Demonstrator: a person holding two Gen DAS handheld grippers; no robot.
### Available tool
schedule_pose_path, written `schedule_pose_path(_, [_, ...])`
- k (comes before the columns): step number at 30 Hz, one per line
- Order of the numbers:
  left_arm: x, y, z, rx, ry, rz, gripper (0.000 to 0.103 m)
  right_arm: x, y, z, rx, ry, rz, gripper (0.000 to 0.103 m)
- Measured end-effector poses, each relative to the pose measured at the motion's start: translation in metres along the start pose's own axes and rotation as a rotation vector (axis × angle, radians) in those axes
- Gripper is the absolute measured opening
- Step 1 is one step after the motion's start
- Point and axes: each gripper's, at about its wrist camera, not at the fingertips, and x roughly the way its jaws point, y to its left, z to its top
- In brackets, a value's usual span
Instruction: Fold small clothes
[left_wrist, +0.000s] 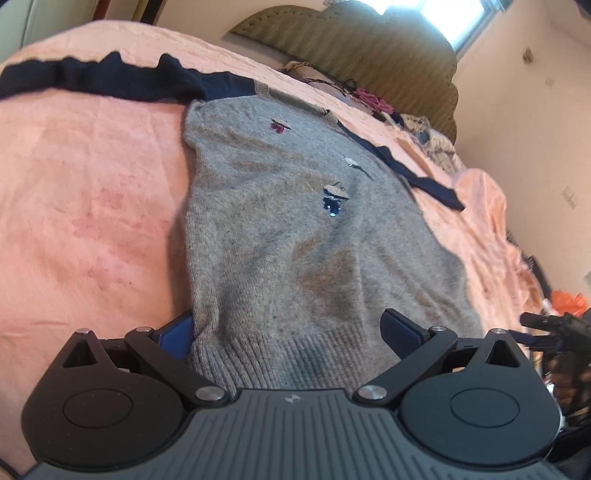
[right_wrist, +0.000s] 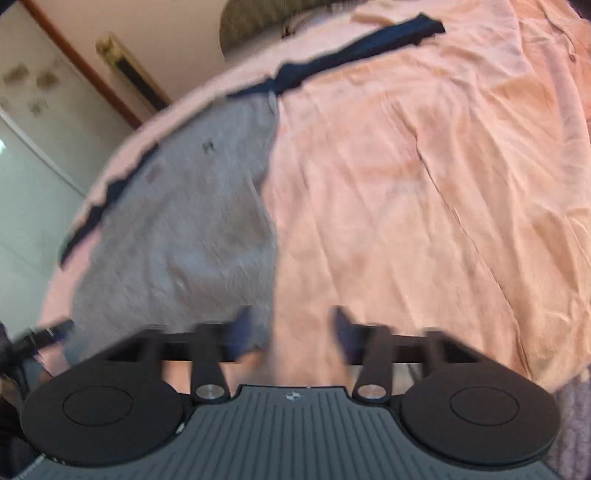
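Observation:
A small grey knit sweater (left_wrist: 280, 236) with navy sleeves (left_wrist: 96, 79) lies flat on the pink bedspread (left_wrist: 81, 206), sleeves spread out to both sides. My left gripper (left_wrist: 288, 328) is open, its jaws straddling the ribbed hem (left_wrist: 280, 350), the left fingertip partly under the hem corner. In the blurred right wrist view the sweater (right_wrist: 177, 229) lies to the left. My right gripper (right_wrist: 291, 325) is open just over the sweater's lower right corner and the bedspread (right_wrist: 424, 192). The right gripper also shows at the right edge of the left wrist view (left_wrist: 554, 325).
An olive padded headboard (left_wrist: 354, 48) stands at the far end of the bed, with a pile of clothes and small items (left_wrist: 369, 98) below it. An orange item (left_wrist: 569, 301) lies past the bed's right edge. Walls and a door frame (right_wrist: 85, 66) surround the bed.

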Motion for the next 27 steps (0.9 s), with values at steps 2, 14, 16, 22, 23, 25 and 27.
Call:
schedule_pose_path(2, [-0.004,0.01,0.0,-0.089,-0.007,-0.052,0.103,0.013,0.002,0.01,-0.001,0.007,0.076,0.088])
schedule_pose_path(14, [-0.016,0.042,-0.009,-0.37,-0.073,-0.189,0.082,0.083,0.014,0.013,0.009,0.279,0.204,0.014])
schedule_pose_path(16, [-0.011,0.045,-0.005,-0.378,-0.053,-0.14,0.041,0.085,0.008,0.014,0.041,0.276,0.227,0.013])
schedule_pose_path(22, [-0.009,0.038,-0.003,-0.328,-0.016,-0.083,0.006,0.073,0.006,0.017,0.032,0.241,0.275,0.012])
schedule_pose_path(23, [-0.015,0.028,0.0,-0.286,-0.03,-0.094,0.006,0.069,0.007,0.022,0.029,0.235,0.287,0.012])
schedule_pose_path(25, [-0.032,0.011,0.007,-0.217,-0.061,-0.15,0.006,0.054,0.011,0.032,-0.019,0.213,0.279,0.012])
schedule_pose_path(27, [-0.046,-0.003,0.009,-0.132,-0.071,-0.14,0.006,0.038,0.012,0.041,-0.053,0.204,0.263,0.012])
